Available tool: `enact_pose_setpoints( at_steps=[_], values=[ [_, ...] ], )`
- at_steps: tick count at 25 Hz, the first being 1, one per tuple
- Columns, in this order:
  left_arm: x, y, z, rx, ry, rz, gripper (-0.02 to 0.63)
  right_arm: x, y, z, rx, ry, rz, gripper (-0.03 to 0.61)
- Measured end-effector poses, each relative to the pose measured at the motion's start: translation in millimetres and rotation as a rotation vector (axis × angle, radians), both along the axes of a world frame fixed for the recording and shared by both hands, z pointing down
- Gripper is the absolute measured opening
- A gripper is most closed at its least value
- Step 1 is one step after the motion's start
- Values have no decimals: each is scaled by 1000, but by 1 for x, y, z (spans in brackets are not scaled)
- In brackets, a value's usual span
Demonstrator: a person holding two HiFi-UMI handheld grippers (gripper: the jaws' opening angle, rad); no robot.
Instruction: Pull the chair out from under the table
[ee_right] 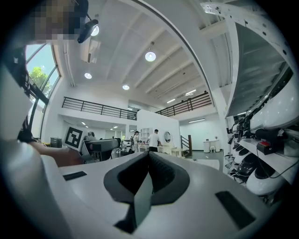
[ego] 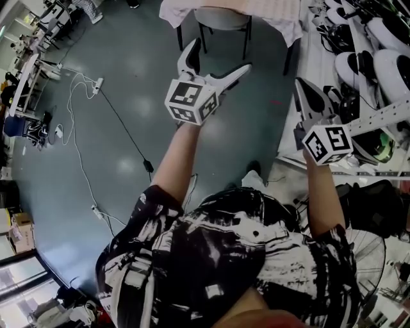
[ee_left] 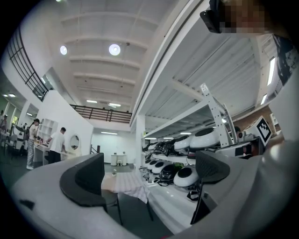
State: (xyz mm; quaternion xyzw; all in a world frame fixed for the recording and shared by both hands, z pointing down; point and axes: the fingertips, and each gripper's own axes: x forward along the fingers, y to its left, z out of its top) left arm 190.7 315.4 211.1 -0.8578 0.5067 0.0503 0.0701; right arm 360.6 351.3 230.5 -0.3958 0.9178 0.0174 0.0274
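Left gripper [ego: 221, 56] jaws apart, empty, well short of chair [ego: 221, 19] | right gripper [ego: 305, 91] jaws together, empty | chair tucked under table [ego: 275, 9] | risk: jaws may pinch the hanging cloth [ego: 170, 14] with the chair back and drag it off.

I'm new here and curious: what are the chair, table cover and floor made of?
Chair: thin dark legs, probably metal tube; seat unclear. Table cover: pale cloth, hanging in soft folds. Floor: hard, smooth grey coating, slightly glossy, with bright reflections.
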Motion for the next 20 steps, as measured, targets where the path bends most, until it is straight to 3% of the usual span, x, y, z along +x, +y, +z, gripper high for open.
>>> enact_pose_setpoints(
  at_steps=[16,20],
  values=[
    [10,-206,9,-12,-26,-104,572,11,-225,6,7,-11,-109,-2],
    [3,-237,15,-35,-28,-121,573,2,-262,7,-3,-15,-126,-2]
  ],
)
